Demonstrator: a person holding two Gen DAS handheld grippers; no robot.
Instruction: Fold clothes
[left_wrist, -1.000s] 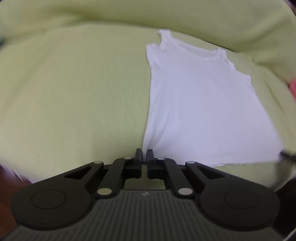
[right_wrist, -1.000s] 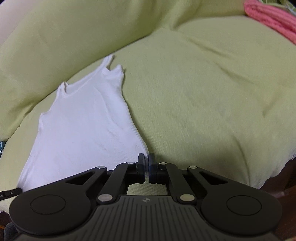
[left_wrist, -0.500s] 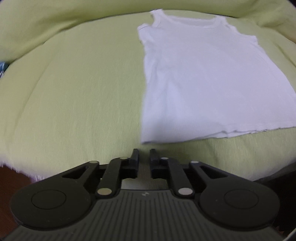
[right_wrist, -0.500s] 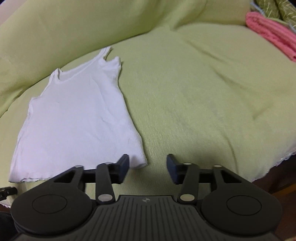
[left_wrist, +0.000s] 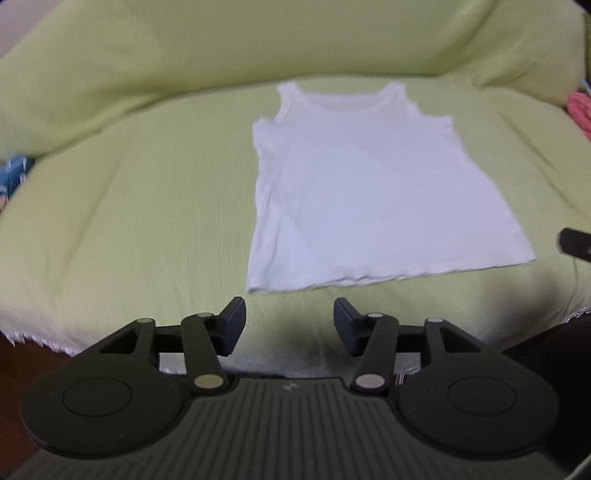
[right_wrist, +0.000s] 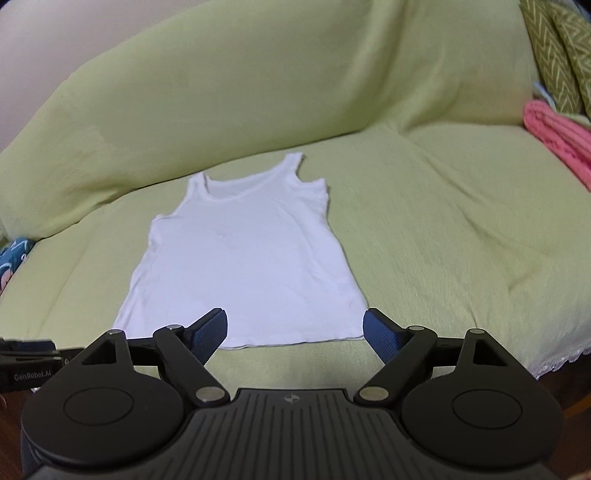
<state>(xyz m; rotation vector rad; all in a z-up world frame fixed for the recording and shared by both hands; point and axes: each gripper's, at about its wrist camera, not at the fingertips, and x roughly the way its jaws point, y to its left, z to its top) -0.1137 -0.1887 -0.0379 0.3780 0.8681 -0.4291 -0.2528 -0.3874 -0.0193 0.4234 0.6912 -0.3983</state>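
Left wrist view: one white tank top (left_wrist: 373, 192) lies flat on a sofa covered by a light green throw (left_wrist: 122, 221), straps toward the backrest and hem toward the camera. The left tool (left_wrist: 290, 325) hangs short of the hem, over bare throw just in front of the top's near left corner; its jaws are opening, with nothing between them and neither pad touching the cloth. At the right edge of the frame, beside the top's near right corner, a dark piece of the other tool pokes in. Left of the top, at the foot of the backrest, sits a small blue patterned item (left_wrist: 14, 173), blurred. Right of the top, well apart, a strip of pink knit cloth (left_wrist: 580, 110) shows at the frame edge. Wide bare throw opens to the left of the top; the throw's fringed front edge runs just below the tool.

Right wrist view: the same single tank top (right_wrist: 243, 266) lies smooth, with two shoulder straps and a scooped neck at the far end. The right tool (right_wrist: 295, 332) is released, its jaws opening wide with the top's near right hem corner seen between the blue pads, which do not press on it. The blue patterned item (right_wrist: 13, 254) lies left of the top, the pink knit cloth (right_wrist: 557, 136) far right of it, with a green chevron-patterned cushion (right_wrist: 554, 48) behind that. A broad clear stretch of throw (right_wrist: 461, 229) lies right of the top, ending in a lace-like edge at the seat front.
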